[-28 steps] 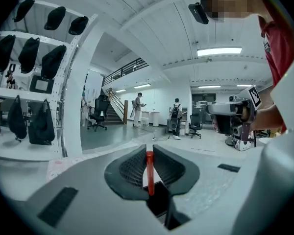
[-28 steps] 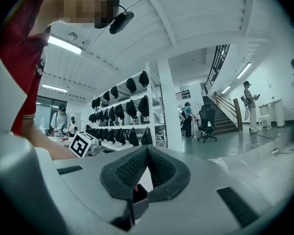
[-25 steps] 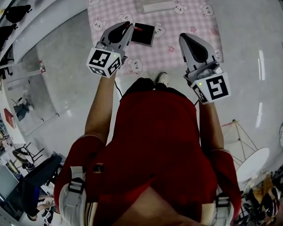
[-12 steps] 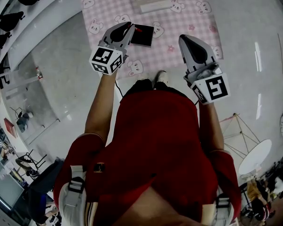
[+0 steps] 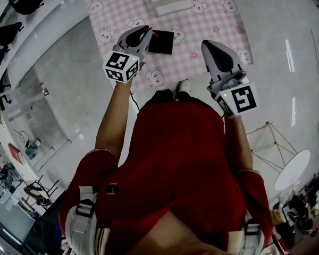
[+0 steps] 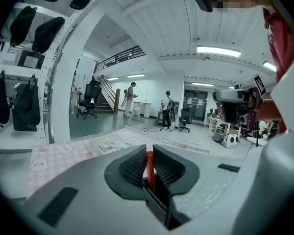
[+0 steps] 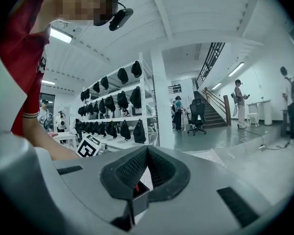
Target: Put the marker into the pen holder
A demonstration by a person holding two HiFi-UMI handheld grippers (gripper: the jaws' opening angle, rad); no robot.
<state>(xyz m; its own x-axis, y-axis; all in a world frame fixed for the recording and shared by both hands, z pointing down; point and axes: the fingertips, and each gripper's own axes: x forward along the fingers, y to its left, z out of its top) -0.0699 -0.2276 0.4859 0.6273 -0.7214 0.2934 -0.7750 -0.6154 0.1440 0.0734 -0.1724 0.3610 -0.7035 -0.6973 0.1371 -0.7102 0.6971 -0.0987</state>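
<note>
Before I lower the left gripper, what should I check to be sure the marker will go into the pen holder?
1. Marker is clamped between the left gripper jaws: ok.
2. Pen holder sits on the pink checked cloth, right at the left jaws' tips: ok.
3. Marker's lower end is lined up with the holder's opening: cannot tell.
4. Right gripper is shut on nothing and apart from the holder: ok.
5. Holder's opening is free of other things: cannot tell.
</note>
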